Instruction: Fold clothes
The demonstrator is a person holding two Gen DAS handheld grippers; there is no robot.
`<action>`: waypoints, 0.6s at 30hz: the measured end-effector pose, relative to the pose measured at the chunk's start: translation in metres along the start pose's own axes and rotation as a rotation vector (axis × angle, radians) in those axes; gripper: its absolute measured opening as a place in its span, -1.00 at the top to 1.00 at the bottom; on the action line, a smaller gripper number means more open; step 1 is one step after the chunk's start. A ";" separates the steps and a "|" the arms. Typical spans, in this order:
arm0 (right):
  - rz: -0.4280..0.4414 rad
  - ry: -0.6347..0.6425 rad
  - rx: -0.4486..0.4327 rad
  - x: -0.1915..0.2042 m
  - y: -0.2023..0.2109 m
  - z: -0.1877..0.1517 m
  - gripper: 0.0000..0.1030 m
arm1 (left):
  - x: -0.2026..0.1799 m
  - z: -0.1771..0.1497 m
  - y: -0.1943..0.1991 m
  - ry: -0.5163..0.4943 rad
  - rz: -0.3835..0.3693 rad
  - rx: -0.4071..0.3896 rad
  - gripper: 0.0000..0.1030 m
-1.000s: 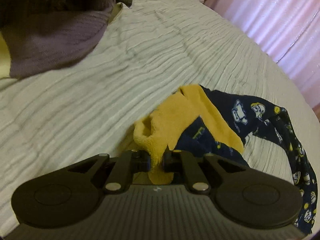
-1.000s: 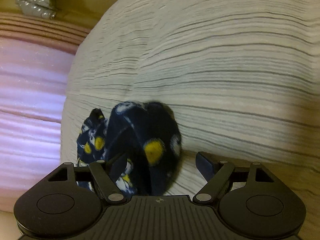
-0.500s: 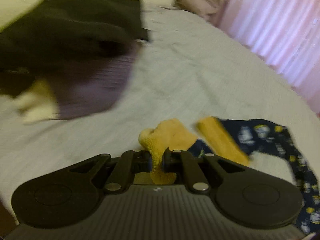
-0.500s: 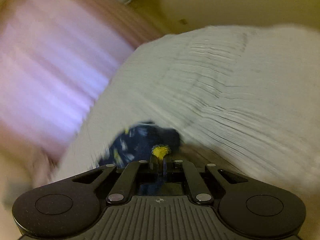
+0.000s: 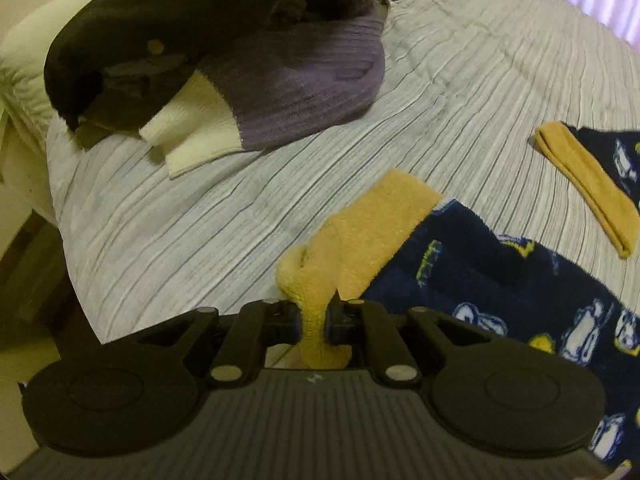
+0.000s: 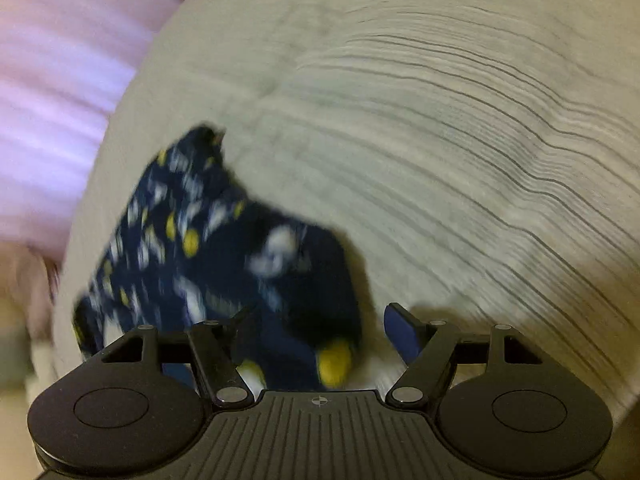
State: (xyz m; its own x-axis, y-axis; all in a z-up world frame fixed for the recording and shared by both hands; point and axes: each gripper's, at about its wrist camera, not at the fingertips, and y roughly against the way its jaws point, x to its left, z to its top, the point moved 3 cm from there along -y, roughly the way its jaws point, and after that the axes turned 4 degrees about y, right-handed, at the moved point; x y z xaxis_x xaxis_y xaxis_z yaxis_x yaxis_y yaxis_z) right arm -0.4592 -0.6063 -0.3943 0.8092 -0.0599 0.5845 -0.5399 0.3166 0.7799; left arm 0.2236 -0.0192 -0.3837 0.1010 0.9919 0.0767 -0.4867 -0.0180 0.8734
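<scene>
Striped bedspread carries navy printed pants, left gripper pinching their yellow cuff, right gripper spread over other end; likely mid-spreading, next needs regrasp.

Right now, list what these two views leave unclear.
- Right wrist view: the patterned sock is smeared by motion blur, its print unreadable.
- Left wrist view: the other sock's toe end runs off the frame edge.
- Left wrist view: the dark clothes pile hides whatever lies beneath.
</scene>
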 end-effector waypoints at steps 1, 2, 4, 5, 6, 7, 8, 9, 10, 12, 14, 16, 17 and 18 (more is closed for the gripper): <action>0.007 -0.030 0.000 -0.005 -0.006 0.005 -0.40 | 0.003 -0.001 0.001 0.016 -0.006 0.000 0.74; 0.012 -0.057 0.006 -0.009 -0.011 0.008 -0.40 | 0.006 -0.001 0.002 0.032 -0.011 0.001 0.74; 0.022 -0.100 0.015 -0.015 -0.021 0.012 -0.40 | 0.015 -0.004 0.006 0.062 -0.030 0.004 0.61; 0.023 -0.105 0.012 -0.016 -0.022 0.012 -0.40 | 0.020 -0.006 0.008 0.079 -0.037 0.005 0.55; 0.025 -0.109 0.009 -0.016 -0.023 0.011 -0.40 | 0.026 -0.009 0.010 0.108 -0.045 0.007 0.39; 0.026 -0.113 0.006 -0.017 -0.025 0.010 -0.40 | 0.032 -0.012 0.011 0.140 -0.056 0.009 0.31; 0.028 -0.118 0.003 -0.018 -0.026 0.009 -0.40 | 0.036 -0.015 0.011 0.181 -0.075 0.011 0.31; 0.029 -0.122 0.000 -0.018 -0.027 0.008 -0.40 | 0.040 -0.018 0.010 0.223 -0.095 0.012 0.28; 0.031 -0.126 -0.003 -0.019 -0.029 0.008 -0.39 | 0.045 -0.020 0.009 0.264 -0.115 0.014 0.23; 0.034 -0.135 -0.009 -0.020 -0.031 0.006 -0.39 | 0.053 -0.026 0.007 0.348 -0.156 0.016 0.18; 0.022 -0.129 -0.008 -0.019 -0.031 0.005 -0.39 | 0.057 -0.029 0.001 0.411 -0.178 0.026 0.14; 0.005 -0.111 -0.003 -0.015 -0.032 0.005 -0.32 | 0.056 -0.031 -0.010 0.446 -0.175 0.044 0.14; -0.003 -0.101 0.000 -0.013 -0.032 0.006 -0.25 | 0.054 -0.033 -0.015 0.453 -0.168 0.056 0.14; -0.009 -0.094 0.004 -0.011 -0.033 0.006 -0.17 | 0.053 -0.034 -0.019 0.459 -0.160 0.068 0.15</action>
State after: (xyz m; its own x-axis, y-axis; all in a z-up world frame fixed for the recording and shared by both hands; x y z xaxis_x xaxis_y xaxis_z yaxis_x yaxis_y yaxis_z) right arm -0.4516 -0.6219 -0.4250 0.7890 -0.1511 0.5955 -0.5335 0.3120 0.7861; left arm 0.2088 0.0378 -0.4125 -0.2302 0.9356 -0.2676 -0.4374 0.1462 0.8873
